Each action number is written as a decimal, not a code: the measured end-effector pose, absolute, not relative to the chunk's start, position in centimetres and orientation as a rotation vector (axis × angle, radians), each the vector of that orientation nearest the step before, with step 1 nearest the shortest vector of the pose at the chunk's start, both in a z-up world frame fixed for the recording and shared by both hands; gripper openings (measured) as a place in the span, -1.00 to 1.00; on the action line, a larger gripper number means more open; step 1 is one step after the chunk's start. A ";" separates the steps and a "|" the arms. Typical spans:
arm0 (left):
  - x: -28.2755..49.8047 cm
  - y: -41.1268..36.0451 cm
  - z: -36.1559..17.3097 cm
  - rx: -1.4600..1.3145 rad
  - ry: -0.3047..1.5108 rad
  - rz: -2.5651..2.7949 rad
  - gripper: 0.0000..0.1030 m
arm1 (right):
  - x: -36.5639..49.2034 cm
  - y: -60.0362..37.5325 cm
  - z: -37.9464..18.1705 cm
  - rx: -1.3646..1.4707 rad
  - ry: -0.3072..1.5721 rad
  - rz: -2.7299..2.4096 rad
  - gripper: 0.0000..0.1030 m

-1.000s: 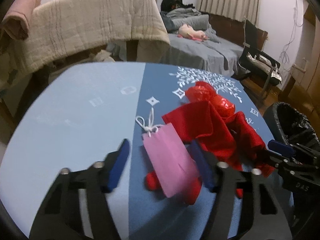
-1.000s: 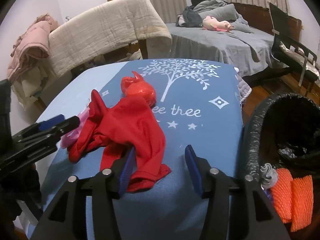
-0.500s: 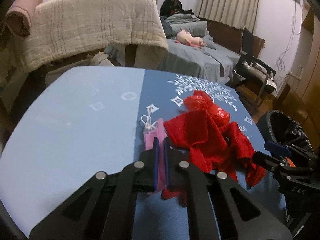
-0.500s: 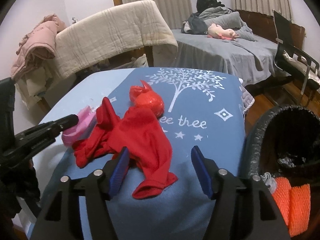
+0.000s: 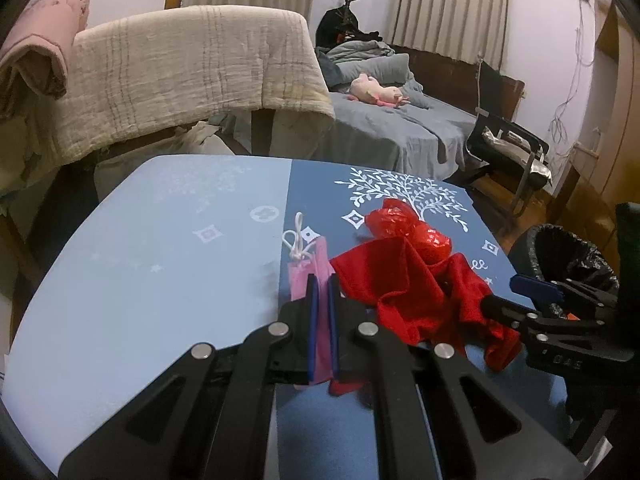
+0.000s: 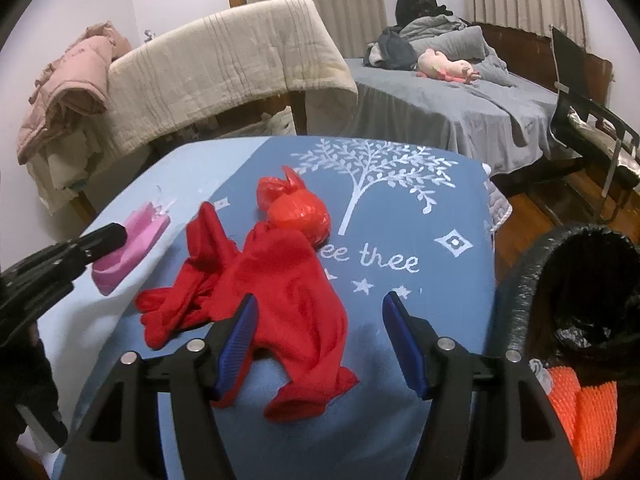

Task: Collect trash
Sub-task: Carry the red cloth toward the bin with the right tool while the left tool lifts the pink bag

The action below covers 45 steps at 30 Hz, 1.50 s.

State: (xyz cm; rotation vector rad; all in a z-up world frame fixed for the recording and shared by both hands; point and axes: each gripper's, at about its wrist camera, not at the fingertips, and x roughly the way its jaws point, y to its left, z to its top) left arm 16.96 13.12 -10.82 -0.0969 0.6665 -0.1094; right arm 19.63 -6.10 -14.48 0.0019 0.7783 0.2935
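Note:
A small pink paper bag with a white string handle is pinched flat between the blue pads of my left gripper, which is shut on it. From the right wrist view the same bag hangs just off the tablecloth at the left gripper's tip. A crumpled red cloth lies mid-table, with a knotted red plastic bag touching its far end. My right gripper hovers open over the cloth's near edge, its pads apart from the fabric. A black-lined trash bin stands to the right.
The table wears a blue cloth with a white tree print. Orange foam netting sits by the bin's near side. Behind the table are a blanket-draped chair, a grey bed and a black chair.
The left jaws closed from wide open onto the pink bag, which now stands on edge between the pads and is lifted slightly. The right jaws widened a little over the red cloth.

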 end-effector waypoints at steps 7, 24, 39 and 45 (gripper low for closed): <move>17.0 13.2 -11.2 -0.103 0.675 -0.108 -0.91 | 20.9 -5.5 -16.5 -0.019 0.856 0.306 0.00; 16.2 12.5 -9.7 -0.095 0.649 -0.101 -0.91 | 19.1 -6.5 -12.7 0.049 0.768 0.408 -0.68; 14.3 10.1 -7.0 -0.084 0.593 -0.119 -0.91 | 16.3 -8.6 -8.9 0.080 0.690 0.375 -0.68; 13.7 9.0 -6.0 -0.083 0.575 -0.125 -0.91 | 15.4 -9.8 -7.8 0.089 0.670 0.354 -0.68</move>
